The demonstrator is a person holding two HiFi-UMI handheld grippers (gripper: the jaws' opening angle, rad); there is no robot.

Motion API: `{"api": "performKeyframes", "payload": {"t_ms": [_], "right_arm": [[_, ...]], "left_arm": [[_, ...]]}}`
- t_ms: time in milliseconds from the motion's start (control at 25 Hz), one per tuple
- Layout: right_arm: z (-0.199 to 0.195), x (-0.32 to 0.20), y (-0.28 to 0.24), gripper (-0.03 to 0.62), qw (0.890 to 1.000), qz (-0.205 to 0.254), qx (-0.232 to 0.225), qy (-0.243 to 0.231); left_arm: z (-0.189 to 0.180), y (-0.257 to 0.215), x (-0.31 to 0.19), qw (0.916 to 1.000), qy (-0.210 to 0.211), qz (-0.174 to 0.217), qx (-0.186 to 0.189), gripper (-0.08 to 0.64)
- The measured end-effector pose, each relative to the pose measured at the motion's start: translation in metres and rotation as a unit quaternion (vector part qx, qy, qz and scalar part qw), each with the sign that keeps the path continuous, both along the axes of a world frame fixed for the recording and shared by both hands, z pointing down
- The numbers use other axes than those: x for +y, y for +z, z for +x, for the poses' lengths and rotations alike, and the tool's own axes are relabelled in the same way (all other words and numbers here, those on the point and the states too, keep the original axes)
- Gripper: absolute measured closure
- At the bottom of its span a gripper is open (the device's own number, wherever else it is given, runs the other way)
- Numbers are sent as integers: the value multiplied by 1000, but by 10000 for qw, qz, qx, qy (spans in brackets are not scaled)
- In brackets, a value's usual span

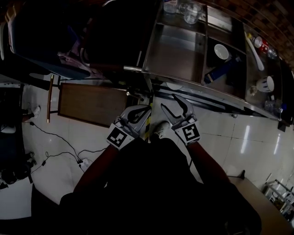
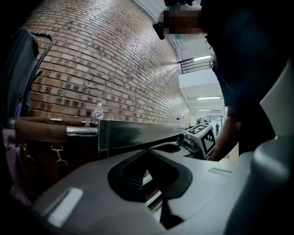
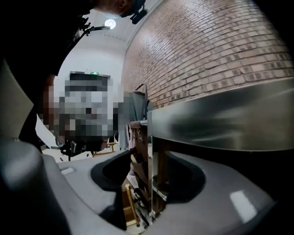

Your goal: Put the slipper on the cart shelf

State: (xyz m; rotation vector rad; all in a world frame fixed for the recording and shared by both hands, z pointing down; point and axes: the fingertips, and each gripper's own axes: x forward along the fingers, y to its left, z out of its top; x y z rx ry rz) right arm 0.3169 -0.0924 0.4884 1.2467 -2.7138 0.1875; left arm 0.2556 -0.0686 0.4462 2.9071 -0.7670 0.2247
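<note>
The steel cart [image 1: 174,50] stands ahead in the head view, its shelves open from above. My left gripper [image 1: 146,108] hovers before the cart's near corner, its jaws shut with nothing in them. In the left gripper view, the left gripper [image 2: 148,150] has its tips touching. My right gripper [image 1: 169,102] is beside it, open and empty. In the right gripper view, the cart's corner post [image 3: 150,174] shows through the right gripper's [image 3: 149,156] gap. A pale shoe shape [image 1: 161,128] lies low between the grippers. I cannot tell if it is the slipper or a foot.
A white bowl [image 1: 221,51], a blue object [image 1: 220,71] and glass jars [image 1: 190,11] sit on the cart. A wooden board [image 1: 92,103] lies left of it, with cables [image 1: 59,142] across the floor tiles. A brick wall [image 2: 115,69] runs behind the cart.
</note>
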Motion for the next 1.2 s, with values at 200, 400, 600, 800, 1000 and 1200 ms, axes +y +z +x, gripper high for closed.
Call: {"api": "performKeyframes", "payload": {"t_ms": [200,400,600,800,1000,1200], "right_arm": [[-20,8,-15,527,9999,21,-160,-29],[-64,17,-40,591,9991,164,-282,-279],[-114,25,-57,591,9988,218,-246,-376],[-175,33,-63,591,9988,62,-334,-359],[-242,48,-68,591,9993,-23,-268,-272],[-307,65,-77,591,9994,-20,-240,-260]], "left_arm": [[-25,-9,4,9999,-63,87,38,558],[-65,-19,5,9997,-94,193,115,558],[-116,-27,4,9995,-74,226,222,558],[-177,-31,9,9993,51,262,267,558],[-238,-37,21,9987,227,214,392,558],[-288,-46,38,9972,539,285,431,558]]}}
